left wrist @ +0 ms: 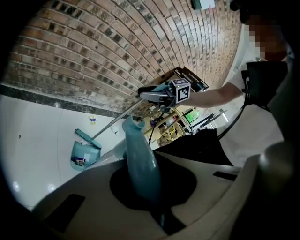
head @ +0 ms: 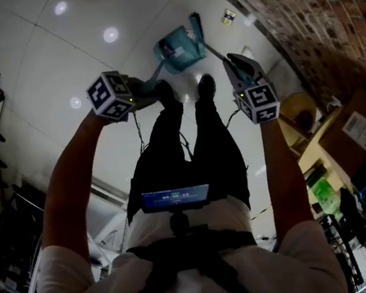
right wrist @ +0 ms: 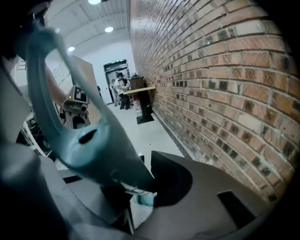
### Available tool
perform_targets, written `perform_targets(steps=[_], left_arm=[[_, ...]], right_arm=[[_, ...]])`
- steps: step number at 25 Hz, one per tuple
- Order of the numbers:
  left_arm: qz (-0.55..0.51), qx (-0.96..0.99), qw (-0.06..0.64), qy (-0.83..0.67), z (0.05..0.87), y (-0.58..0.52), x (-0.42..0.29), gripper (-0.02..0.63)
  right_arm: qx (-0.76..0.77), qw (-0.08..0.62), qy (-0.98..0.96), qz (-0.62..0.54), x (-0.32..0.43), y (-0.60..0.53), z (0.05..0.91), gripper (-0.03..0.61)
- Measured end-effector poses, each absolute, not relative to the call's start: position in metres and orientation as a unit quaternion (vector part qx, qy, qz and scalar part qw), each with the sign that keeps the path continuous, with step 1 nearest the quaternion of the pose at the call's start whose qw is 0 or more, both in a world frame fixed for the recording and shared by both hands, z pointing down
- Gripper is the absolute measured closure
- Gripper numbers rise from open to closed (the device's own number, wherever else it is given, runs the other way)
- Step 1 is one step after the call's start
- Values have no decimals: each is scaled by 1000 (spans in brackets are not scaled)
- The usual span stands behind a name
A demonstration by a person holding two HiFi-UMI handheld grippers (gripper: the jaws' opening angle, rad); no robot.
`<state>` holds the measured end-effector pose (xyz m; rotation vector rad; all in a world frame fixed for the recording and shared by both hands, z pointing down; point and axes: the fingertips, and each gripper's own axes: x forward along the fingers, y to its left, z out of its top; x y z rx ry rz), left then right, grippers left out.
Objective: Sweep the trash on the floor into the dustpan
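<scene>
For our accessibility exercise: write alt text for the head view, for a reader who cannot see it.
From above, a person holds the teal dustpan by its handle in the left gripper and the broom by its handle in the right gripper. The dustpan sits on the white floor ahead of their shoes, near a brick wall.

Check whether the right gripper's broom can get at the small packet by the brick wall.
Probably yes: the right gripper grips the broom, bare floor lies between its head and the packet, and the dustpan sits on the other side.
</scene>
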<state>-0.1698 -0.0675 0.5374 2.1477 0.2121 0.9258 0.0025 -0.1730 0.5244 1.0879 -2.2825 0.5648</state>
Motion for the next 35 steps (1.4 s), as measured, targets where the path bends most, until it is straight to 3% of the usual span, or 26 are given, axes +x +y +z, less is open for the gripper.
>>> perform_targets(steps=[8, 23, 31, 35], left_arm=[[362, 850, 369, 104, 535, -62, -166, 614], [344, 877, 325, 78, 513, -113, -122, 614], [365, 868, 313, 122, 509, -158, -71, 614], [368, 858, 326, 145, 509, -164, -57, 614]], right_arm=[[385, 207, -859, 269, -20, -157, 492, 537], [468, 243, -836, 150, 117, -210, 418, 534], [497, 281, -815, 97, 162, -259, 427, 534], [546, 272, -782, 124, 180, -273, 466, 535]])
